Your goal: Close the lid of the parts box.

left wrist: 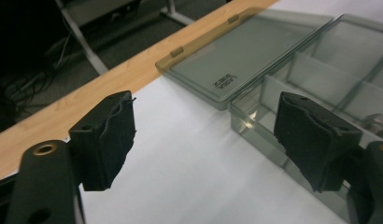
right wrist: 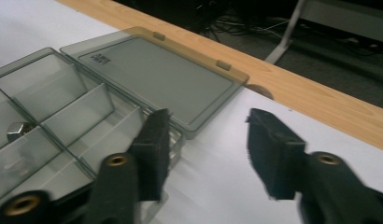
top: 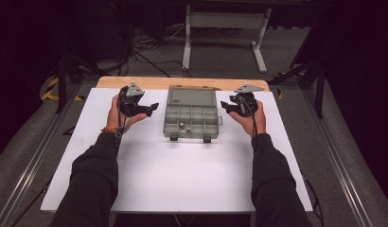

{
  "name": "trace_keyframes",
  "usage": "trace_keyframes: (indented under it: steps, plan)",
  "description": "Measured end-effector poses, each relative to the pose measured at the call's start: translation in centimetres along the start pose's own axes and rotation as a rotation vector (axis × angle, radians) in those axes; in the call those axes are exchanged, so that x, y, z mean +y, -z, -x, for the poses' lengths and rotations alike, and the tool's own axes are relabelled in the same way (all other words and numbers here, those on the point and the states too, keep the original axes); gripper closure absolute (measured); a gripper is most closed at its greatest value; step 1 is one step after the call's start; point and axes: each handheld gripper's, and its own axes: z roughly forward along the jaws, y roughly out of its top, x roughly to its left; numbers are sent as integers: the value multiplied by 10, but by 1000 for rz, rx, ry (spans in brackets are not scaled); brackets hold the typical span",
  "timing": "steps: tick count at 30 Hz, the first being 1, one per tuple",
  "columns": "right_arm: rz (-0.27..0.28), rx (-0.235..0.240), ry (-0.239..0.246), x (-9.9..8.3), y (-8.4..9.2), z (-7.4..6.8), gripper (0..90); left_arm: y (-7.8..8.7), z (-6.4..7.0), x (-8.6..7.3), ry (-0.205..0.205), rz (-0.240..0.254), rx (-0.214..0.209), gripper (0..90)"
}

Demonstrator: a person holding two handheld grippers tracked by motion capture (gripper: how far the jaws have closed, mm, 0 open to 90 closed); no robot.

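box: clear grey organizer box (top: 190, 120) sits mid-table on the white sheet (top: 182, 175), lid (top: 191, 96) flopped back flat toward the wooden edge (top: 182, 83). Looks like we're lining up to shut it.

contents: a small nut (right wrist: 16, 130) sits in one compartment; anything else in there is too blurry to call.

left gripper (top: 152, 108): hovering just beside the box's left wall, jaws apart and gripping nothing. From its own camera, one pad (left wrist: 315, 140) overlaps the near corner of the box, the other is over bare sheet.

right gripper (top: 225, 107): mirror image on the right side, jaws parted and empty. Whether the near pad (right wrist: 154, 149) is actually touching the box wall, we can't tell.

how we'd do it: our guess is both grippers go for the lid's far corners, so come in low, get a jaw under the rim on each side and swing evenly.

watch out: lift one side faster and the lid twists, or the whole box skids on the slick sheet.

finish: the two latches (top: 189, 138) are on our side, so press down there once the lid is over.
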Motion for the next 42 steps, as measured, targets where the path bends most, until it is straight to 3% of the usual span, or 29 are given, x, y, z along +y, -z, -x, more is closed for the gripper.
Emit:
trace_keyframes:
  steps: [2, 4, 5, 7, 9, 14, 21, 31, 42]
  plan:
    - [-23, 12, 19, 2, -7, -1, 696, -9, 0, 0, -3, -40, 4, 407]
    - [-41, 22, 25, 4, -13, -2, 843, -20, 1, -1, 9, -73, 10, 610]
    - [-49, 34, 24, 4, -17, -3, 866, -27, 1, -2, 9, -101, 13, 668]
    - [-92, 11, 55, 5, -26, -5, 893, -36, 3, -2, -7, -136, 29, 750]
    - [-125, 4, 71, 5, -33, -5, 900, -42, 5, -2, -8, -149, 27, 804]
    - [-179, -5, 78, 1, -47, -1, 900, -65, 15, -2, -48, -233, 49, 837]
    - [-232, -41, 79, -9, -59, 8, 900, -83, 20, -4, -56, -280, 57, 852]
    - [-261, -8, 107, -15, -74, 6, 900, -90, 15, -3, -8, -254, 42, 892]
    - [-249, 22, 149, -12, -82, 9, 900, -103, 12, 5, -26, -261, 69, 895]
